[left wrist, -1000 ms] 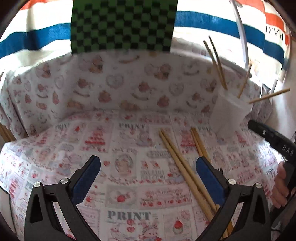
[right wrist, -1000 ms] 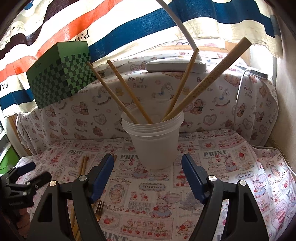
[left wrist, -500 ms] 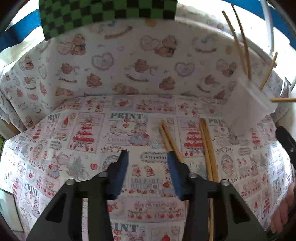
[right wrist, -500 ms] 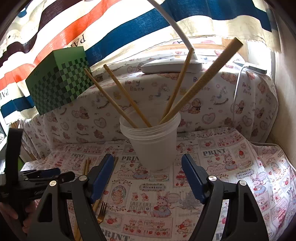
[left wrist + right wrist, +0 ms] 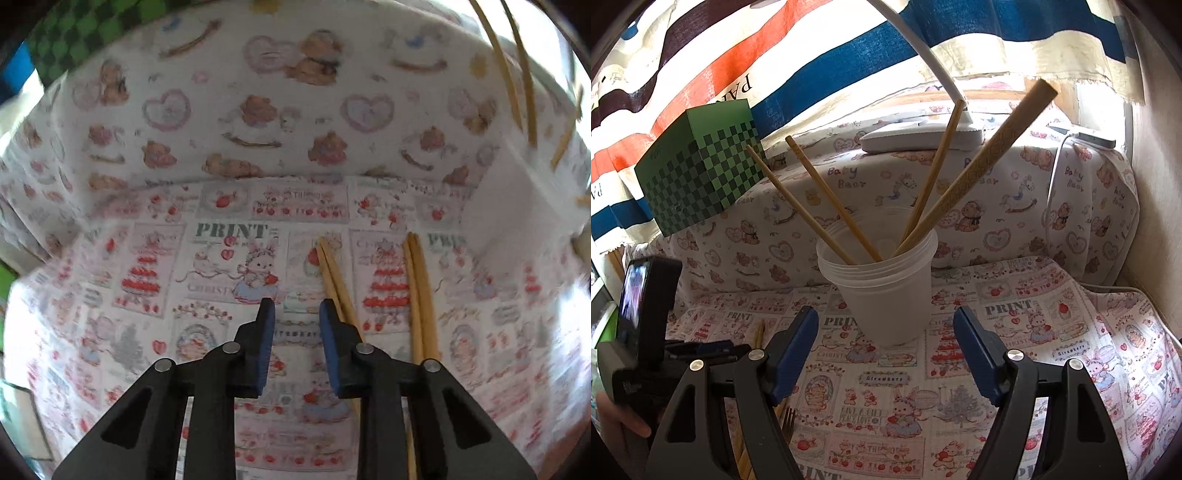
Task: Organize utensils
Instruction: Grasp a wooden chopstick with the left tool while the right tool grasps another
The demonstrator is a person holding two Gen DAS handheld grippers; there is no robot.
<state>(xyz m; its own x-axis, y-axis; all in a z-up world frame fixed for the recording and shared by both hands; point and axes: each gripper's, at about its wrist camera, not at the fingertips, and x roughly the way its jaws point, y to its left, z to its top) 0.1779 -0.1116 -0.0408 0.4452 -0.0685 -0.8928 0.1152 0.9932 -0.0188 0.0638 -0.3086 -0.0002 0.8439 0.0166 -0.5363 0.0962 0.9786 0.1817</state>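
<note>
— Chopsticks lie loose on the cloth, two pairs side by side, and a fork sits close to my right claw. Where do they go?

— Into the cup, I judge. It stands upright on the cloth with four sticks already leaning out of it.

— And your left claw?

— Its jaws have just been closing and now stand narrow, with only cloth between them. The nearer pair runs under the right finger, not through the gap.

— So what could go wrong?

— If I come down like this, the finger lands on the sticks or pins one, and the jaws pinch cloth. A tug on the cloth could drag the cup, which looks light and top-heavy with those sticks fanned out.

— Anything else?

— Catching one stick of the pair would let it pivot and slip on the lift. The view is blurred, so I cannot tell how close the tips are to the cloth.

— The right claw?

— Wide, holding nothing, aimed at the cup but apart from it. A careless nudge there would tip it.
</note>
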